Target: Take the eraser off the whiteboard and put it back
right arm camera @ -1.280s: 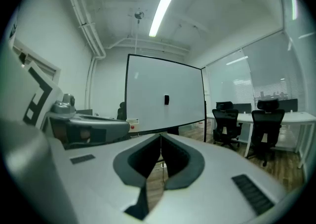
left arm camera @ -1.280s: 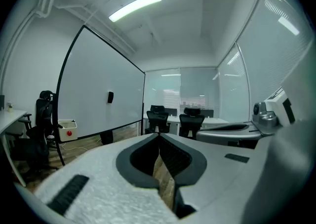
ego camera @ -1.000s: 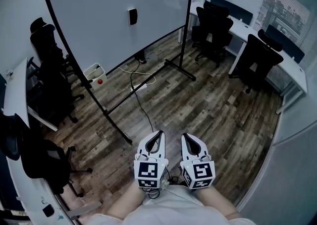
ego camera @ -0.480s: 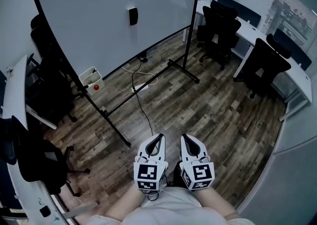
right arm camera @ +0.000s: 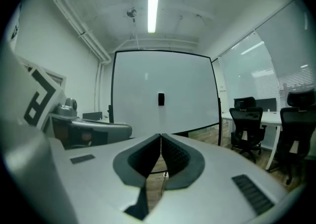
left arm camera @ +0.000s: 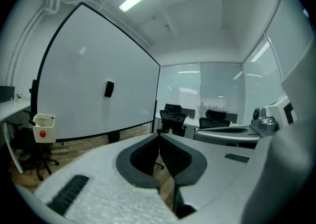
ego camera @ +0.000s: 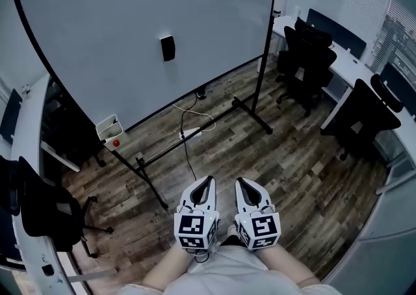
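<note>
We stand on the dark wood-plank floor [ego camera: 273,151], facing the big white whiteboard w/ black frame on a wheeled stand [ego camera: 117,34]. Black office chairs [ego camera: 305,60] sit beyond its right edge.

Low down, close to our body, are the left gripper [ego camera: 208,180] and right gripper [ego camera: 240,182], side by side and well apart from the board. Each one's fingers are pressed together tip to tip w/ nothing btw them, so both are empty.

Smallest is the little black rectangular eraser [ego camera: 168,48]. It's stuck upright on the board face, approx. midway btw the left and right edges and clear of every corner. The right gripper view has it almost dead ahead.

Handling, as we judge it:
- Prob. light, w/ a stiff plastic shell and a soft felt pad against the board.
- Likely held on by a magnet, so a modest pull should free it. Not fragile.
- The smooth shell could slip.

We'd spread the fingers wider than its narrow width and take it across the two long sides near mid-height. Then squeeze firmly and pull straight off the face. To put it back, press it on flat.
</note>
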A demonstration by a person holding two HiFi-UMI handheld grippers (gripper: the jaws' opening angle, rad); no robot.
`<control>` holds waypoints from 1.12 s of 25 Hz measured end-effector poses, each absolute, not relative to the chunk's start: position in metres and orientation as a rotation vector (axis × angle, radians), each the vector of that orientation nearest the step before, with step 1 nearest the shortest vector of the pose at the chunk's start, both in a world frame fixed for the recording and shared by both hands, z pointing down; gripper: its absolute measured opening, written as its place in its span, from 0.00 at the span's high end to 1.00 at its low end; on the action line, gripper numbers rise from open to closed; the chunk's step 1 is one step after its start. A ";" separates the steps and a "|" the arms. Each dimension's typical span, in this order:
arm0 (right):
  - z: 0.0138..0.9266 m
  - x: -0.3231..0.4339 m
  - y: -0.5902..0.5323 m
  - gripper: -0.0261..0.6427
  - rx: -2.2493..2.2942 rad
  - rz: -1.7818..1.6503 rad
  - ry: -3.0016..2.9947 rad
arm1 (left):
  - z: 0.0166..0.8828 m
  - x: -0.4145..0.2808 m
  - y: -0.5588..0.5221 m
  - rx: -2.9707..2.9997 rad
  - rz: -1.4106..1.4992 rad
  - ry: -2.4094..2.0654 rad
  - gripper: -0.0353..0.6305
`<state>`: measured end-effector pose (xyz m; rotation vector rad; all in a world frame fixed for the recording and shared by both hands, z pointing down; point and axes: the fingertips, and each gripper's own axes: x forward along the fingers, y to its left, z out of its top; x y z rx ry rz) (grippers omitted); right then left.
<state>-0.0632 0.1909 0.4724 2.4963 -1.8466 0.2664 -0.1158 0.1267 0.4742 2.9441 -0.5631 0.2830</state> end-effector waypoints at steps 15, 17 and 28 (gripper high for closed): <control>0.477 0.049 0.119 0.92 2.382 0.289 -1.988 | 0.477 -0.020 0.054 2.860 0.293 -0.779 0.92; 0.479 0.060 0.100 0.92 2.382 0.290 -1.988 | 0.476 -0.011 0.035 2.864 0.286 -0.790 0.92; 0.468 0.128 -0.071 0.92 2.322 0.230 -2.050 | 0.460 0.059 -0.128 2.863 0.206 -0.880 0.92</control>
